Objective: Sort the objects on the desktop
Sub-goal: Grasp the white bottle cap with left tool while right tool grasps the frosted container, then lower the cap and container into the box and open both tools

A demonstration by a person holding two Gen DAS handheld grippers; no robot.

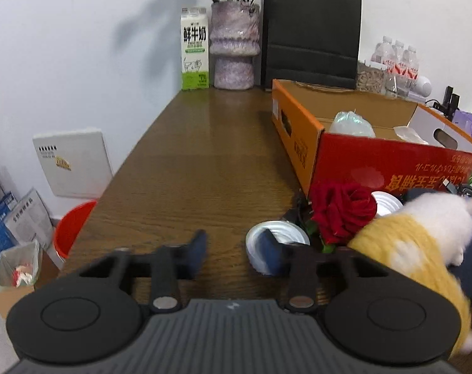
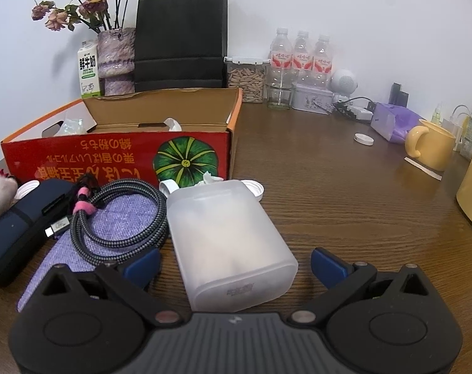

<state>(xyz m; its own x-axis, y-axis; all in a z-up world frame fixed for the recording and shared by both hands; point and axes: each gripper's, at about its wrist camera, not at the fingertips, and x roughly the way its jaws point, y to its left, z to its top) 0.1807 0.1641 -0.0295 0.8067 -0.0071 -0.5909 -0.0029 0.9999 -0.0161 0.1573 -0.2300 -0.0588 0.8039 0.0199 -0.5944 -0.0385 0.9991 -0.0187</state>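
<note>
Both jaws gape: the left gripper point(image 1: 234, 251) holds nothing over bare table point(image 1: 198, 162), its right finger point(image 1: 272, 254) in front of a tin can point(image 1: 276, 237); the right gripper point(image 2: 236, 265) straddles a frosted plastic box point(image 2: 229, 243) without touching. Just behind the plastic box stands the red carton point(image 2: 117, 152), with a rose point(image 1: 343, 212) and plush toy point(image 1: 423, 237) near it.

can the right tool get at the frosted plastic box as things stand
Probably yes: the right tool is open with the frosted plastic box already lying between its fingers, and nothing sits on top; the coiled cable lies just beside it.
</note>
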